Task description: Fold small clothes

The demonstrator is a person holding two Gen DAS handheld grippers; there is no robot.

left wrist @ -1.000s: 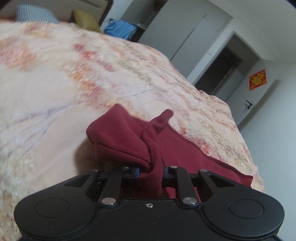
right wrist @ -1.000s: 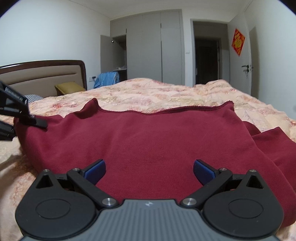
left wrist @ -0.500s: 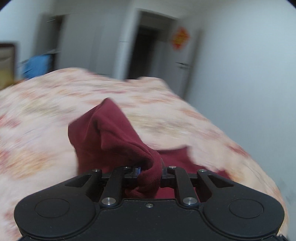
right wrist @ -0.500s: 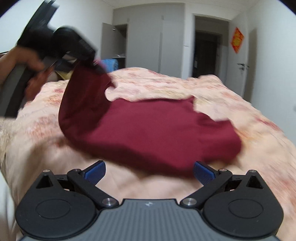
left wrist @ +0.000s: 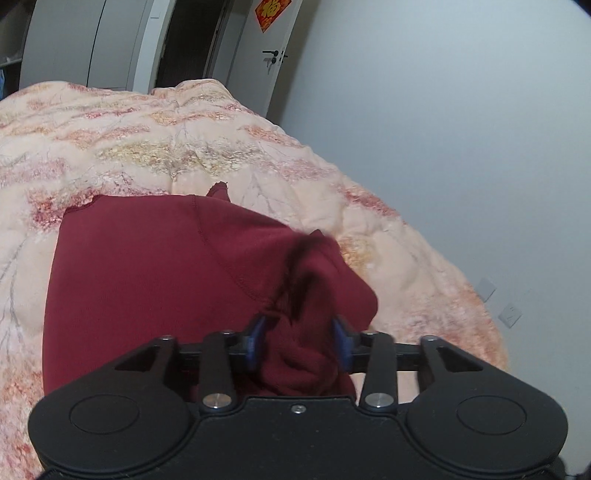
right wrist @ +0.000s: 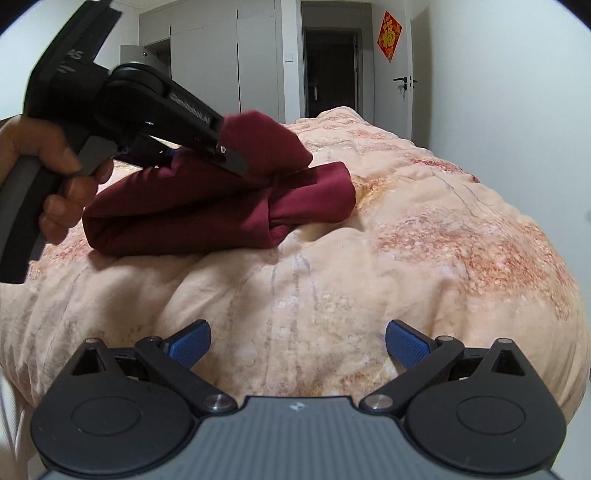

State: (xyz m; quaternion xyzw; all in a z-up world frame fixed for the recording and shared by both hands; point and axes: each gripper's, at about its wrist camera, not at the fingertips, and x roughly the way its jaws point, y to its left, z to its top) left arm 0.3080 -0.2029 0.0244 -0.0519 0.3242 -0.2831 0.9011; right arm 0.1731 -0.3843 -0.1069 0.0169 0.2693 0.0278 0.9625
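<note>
left gripper (left wrist: 297,338): clenched on bunched maroon garment (left wrist: 155,280), center frame
right gripper (right wrist: 297,341): spread wide, holding nothing, above bedspread (right wrist: 369,277)

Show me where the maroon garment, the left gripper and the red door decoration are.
maroon garment (left wrist: 147,280), left wrist view, on its flat folded top layer.
left gripper (left wrist: 297,341), left wrist view, midway between the blue fingertips, cloth bunched there.
red door decoration (right wrist: 389,36), right wrist view, its centre.

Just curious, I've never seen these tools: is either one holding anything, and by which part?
The left gripper pinches a bunched edge of the dark red garment. The right gripper is open and holds nothing.
</note>
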